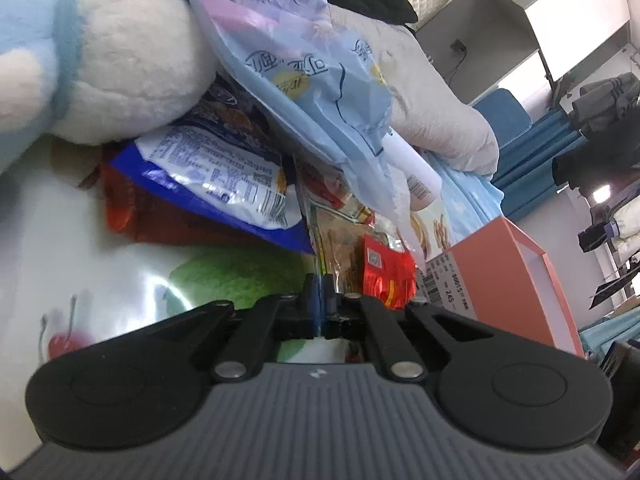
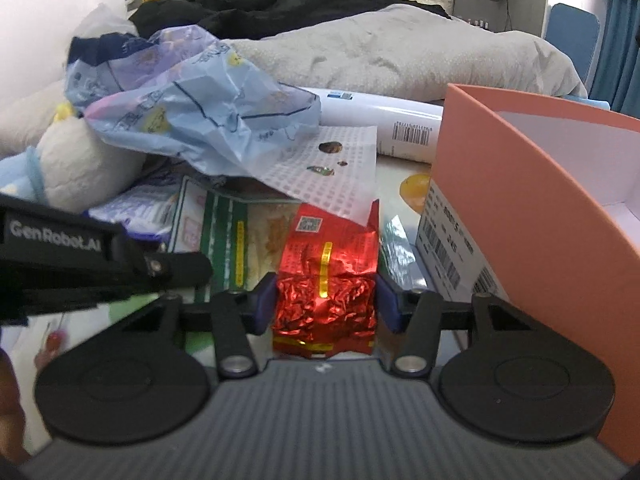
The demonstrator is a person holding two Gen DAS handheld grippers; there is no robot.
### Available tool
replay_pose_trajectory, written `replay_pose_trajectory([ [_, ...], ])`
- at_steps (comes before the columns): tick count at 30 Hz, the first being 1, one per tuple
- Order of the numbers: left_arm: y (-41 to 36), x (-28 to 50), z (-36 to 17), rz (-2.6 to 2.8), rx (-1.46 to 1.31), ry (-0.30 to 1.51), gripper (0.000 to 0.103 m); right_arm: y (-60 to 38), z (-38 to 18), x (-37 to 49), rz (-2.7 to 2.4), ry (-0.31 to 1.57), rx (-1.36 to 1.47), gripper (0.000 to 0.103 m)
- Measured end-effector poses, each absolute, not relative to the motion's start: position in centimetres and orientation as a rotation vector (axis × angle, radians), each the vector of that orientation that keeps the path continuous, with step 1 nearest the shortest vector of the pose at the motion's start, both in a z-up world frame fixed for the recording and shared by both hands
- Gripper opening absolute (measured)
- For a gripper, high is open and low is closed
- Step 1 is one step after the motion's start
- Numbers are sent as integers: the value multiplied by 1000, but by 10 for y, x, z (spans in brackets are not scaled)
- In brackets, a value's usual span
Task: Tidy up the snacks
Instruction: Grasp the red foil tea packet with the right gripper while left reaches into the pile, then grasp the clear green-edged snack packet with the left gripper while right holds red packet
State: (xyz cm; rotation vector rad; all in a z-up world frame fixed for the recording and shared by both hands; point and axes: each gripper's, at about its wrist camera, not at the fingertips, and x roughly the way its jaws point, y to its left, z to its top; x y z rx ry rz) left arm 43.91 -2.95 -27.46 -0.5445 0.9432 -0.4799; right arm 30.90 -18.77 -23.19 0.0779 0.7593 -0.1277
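One orange box [image 2: 532, 216], one white bottle [image 2: 384, 120], one plush toy [image 1: 120, 72], one red foil packet [image 2: 326, 280]

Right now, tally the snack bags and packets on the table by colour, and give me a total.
light blue bag: 1
blue-and-white bag: 1
dark red bag: 1
red foil packet: 1
green-edged packet: 1
white dotted wrapper: 1
Total: 6
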Motion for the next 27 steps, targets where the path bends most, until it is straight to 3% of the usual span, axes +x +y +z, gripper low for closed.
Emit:
replay_pose_trajectory([
  [27,51,273,-229,-246,-563,967,0,-161,-202,173,48,873,12,55],
])
